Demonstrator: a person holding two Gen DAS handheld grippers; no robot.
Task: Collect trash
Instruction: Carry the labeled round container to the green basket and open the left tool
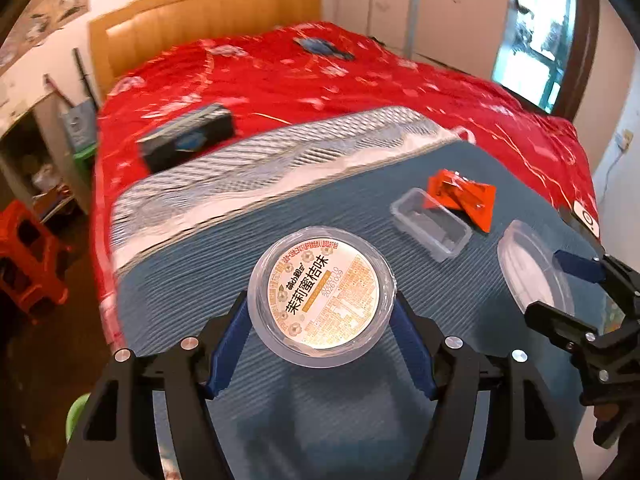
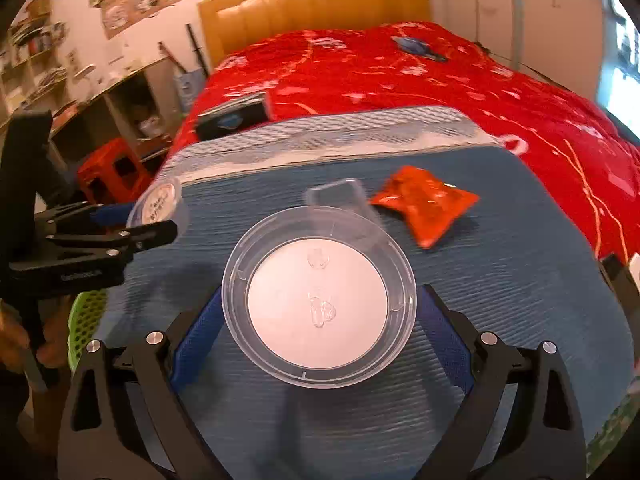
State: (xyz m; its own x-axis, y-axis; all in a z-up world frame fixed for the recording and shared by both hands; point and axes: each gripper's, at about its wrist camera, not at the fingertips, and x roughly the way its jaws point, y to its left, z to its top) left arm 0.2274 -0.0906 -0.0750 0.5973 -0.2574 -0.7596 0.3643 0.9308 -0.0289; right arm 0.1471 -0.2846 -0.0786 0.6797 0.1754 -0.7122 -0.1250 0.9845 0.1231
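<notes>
My left gripper (image 1: 322,308) is shut on a round clear cup with a printed orange-and-white label (image 1: 322,294), held above the blue mat (image 1: 192,280). My right gripper (image 2: 320,304) is shut on a round clear plastic lid (image 2: 320,296), also above the mat. The cup shows small at the left of the right wrist view (image 2: 160,202), and the lid at the right of the left wrist view (image 1: 532,272). A clear rectangular tray (image 1: 430,222) and a red snack wrapper (image 1: 464,196) lie on the mat; both show in the right wrist view, tray (image 2: 340,192), wrapper (image 2: 426,204).
The mat lies on a bed with a red floral cover (image 1: 320,76) and a wooden headboard (image 1: 208,16). A dark box (image 1: 188,138) sits on the cover. A red stool (image 1: 28,252) and shelves (image 2: 36,60) stand at left. A green basket (image 2: 86,324) is below the mat edge.
</notes>
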